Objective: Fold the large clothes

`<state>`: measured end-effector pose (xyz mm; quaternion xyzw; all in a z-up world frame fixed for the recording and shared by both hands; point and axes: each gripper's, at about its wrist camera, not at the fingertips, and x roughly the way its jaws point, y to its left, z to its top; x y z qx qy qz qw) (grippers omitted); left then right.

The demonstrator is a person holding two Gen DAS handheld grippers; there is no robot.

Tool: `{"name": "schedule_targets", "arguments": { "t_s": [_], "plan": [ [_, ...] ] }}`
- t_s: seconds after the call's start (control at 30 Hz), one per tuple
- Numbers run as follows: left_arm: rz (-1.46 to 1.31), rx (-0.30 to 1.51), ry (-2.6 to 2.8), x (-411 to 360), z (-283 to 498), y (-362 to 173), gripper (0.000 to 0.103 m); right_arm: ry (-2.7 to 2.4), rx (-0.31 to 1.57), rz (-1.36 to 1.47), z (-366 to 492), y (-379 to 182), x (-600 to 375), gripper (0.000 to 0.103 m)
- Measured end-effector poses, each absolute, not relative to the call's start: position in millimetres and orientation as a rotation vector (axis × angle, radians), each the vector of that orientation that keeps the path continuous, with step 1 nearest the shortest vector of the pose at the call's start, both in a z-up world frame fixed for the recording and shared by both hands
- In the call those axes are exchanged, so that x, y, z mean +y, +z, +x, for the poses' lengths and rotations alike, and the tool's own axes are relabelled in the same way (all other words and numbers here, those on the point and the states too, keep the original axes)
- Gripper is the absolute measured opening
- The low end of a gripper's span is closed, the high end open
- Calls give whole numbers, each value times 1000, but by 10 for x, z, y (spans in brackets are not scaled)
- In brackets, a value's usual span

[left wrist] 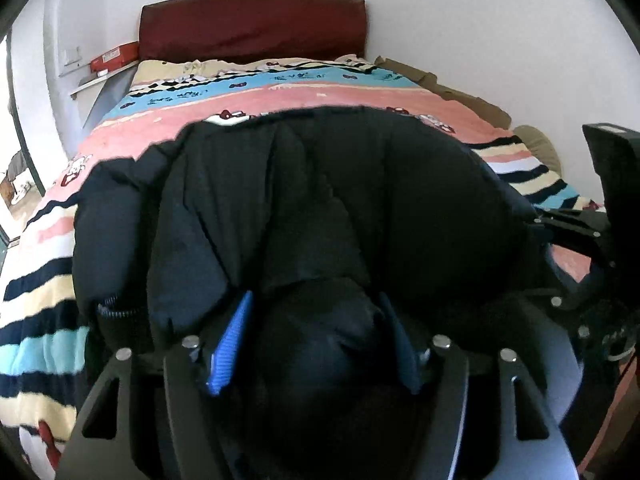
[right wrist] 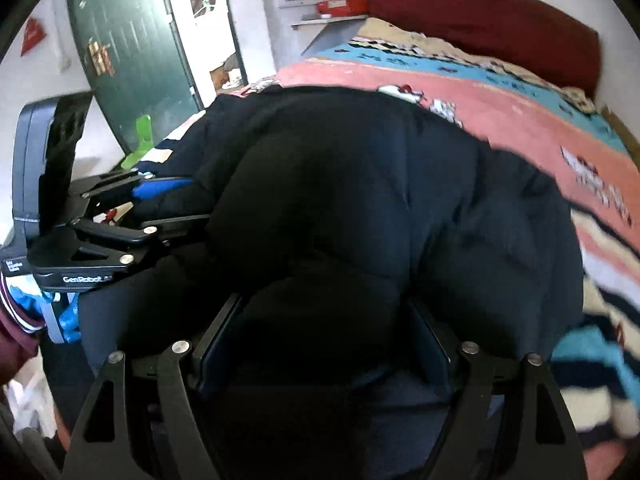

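A large black puffer jacket (left wrist: pixel 320 200) lies bunched on the bed, its near end folded into a thick roll. In the left wrist view my left gripper (left wrist: pixel 316 340) stands open around a lump of that roll, and the bare blue face of its left pad (left wrist: pixel 234 340) shows. The right wrist view has the left gripper (right wrist: pixel 172 208) from the side, its fingers above and below a fold of the jacket (right wrist: pixel 360 180). My right gripper (right wrist: pixel 324 340) is shut on the jacket's thick near edge; the padding fills the whole gap. At the left wrist view's right edge is the right gripper (left wrist: pixel 552 260).
The bed carries a striped cartoon blanket (left wrist: pixel 280 96) and ends at a dark red headboard (left wrist: pixel 252 24). A red box (right wrist: pixel 342 5) sits on a wall shelf beside it. A green door (right wrist: pixel 132 52) stands open on the left. A person's sleeve (right wrist: pixel 16 332) shows at the lower left.
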<state>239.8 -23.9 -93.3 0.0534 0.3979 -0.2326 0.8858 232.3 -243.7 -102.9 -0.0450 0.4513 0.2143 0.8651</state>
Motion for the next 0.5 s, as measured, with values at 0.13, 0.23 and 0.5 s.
{"name": "schedule_targets", "arguments": {
  "t_s": [0.13, 0.23, 0.5],
  "plan": [
    [123, 824, -461, -244, 2281, -1023, 63, 439, 952, -78, 2201, -1091, -2460, 78],
    [114, 832, -455, -237, 2300, -1103, 64, 422, 949, -92, 2173, -1138, -2406, 78],
    [102, 847, -427, -297, 2561, -1306, 66, 349, 977, -107, 2455, -1356, -2349, 78]
  ]
}}
